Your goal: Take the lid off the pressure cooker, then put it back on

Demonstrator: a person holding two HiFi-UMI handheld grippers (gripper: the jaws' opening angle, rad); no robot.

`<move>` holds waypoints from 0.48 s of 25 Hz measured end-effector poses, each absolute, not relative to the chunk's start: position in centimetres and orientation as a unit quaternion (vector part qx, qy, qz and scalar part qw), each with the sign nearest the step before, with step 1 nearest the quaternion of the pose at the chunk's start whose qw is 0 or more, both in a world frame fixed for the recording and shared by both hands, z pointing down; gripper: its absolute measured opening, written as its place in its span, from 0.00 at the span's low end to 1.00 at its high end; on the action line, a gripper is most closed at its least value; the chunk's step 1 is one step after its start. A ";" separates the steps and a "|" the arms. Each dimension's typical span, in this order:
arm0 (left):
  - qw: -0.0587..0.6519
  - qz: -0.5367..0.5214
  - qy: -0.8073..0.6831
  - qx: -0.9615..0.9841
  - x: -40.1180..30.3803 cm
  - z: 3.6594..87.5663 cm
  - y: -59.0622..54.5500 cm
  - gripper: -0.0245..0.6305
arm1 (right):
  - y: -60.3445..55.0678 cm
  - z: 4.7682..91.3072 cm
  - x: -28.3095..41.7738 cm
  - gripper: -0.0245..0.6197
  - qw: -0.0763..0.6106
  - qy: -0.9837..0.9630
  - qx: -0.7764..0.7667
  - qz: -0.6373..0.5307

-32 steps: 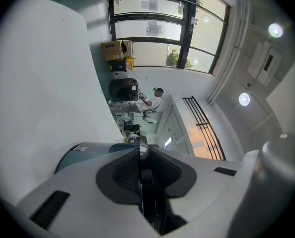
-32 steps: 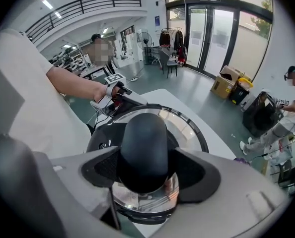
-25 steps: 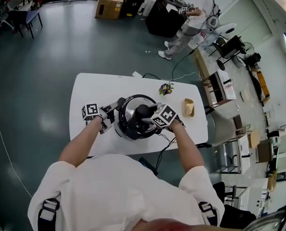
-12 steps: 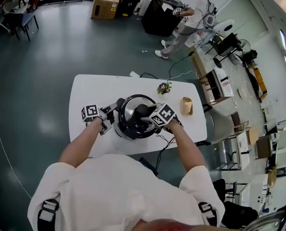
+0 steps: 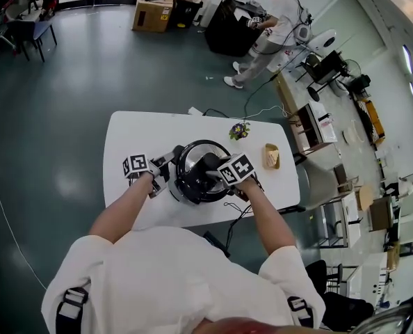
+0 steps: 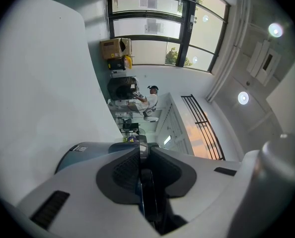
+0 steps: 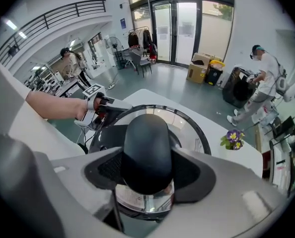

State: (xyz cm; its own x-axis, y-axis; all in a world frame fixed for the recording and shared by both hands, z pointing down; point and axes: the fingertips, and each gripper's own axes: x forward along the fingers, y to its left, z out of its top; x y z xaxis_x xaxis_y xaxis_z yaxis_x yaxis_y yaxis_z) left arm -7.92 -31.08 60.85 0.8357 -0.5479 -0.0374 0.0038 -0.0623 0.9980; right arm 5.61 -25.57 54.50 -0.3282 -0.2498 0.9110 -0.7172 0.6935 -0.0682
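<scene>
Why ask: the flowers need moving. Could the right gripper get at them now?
Probably not yet: the right gripper is clamped on the lid's knob. The flowers stand just past the cooker; it must let go first.

A glossy grey-green floor (image 5: 67, 68) runs to cardboard boxes (image 5: 154, 9) beside glass doors (image 7: 176, 31).

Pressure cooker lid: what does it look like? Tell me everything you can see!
The pressure cooker lid is round, with a shiny, mirror-like metal top and a dark ring round its edge. A big rounded black handle, plastic by its look, stands up in its middle. The lid lies on the cooker, on the white table. The right hand-held gripper comes from above and clamps the handle from both sides. The left hand-held gripper clamps a dark side handle of the cooker.
</scene>
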 end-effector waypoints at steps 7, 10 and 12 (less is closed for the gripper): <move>0.657 -0.212 -0.190 0.698 -7.8 61.0 -31.0 0.14 | -25.8 54.5 5.9 0.47 0.473 -0.753 0.366 0.274; 0.658 -0.211 -0.188 0.698 -7.8 60.9 -31.0 0.14 | -25.8 54.4 6.0 0.47 0.468 -0.739 0.388 0.290; 0.658 -0.207 -0.187 0.699 -7.6 60.8 -31.1 0.14 | -25.7 54.2 6.2 0.47 0.466 -0.730 0.401 0.300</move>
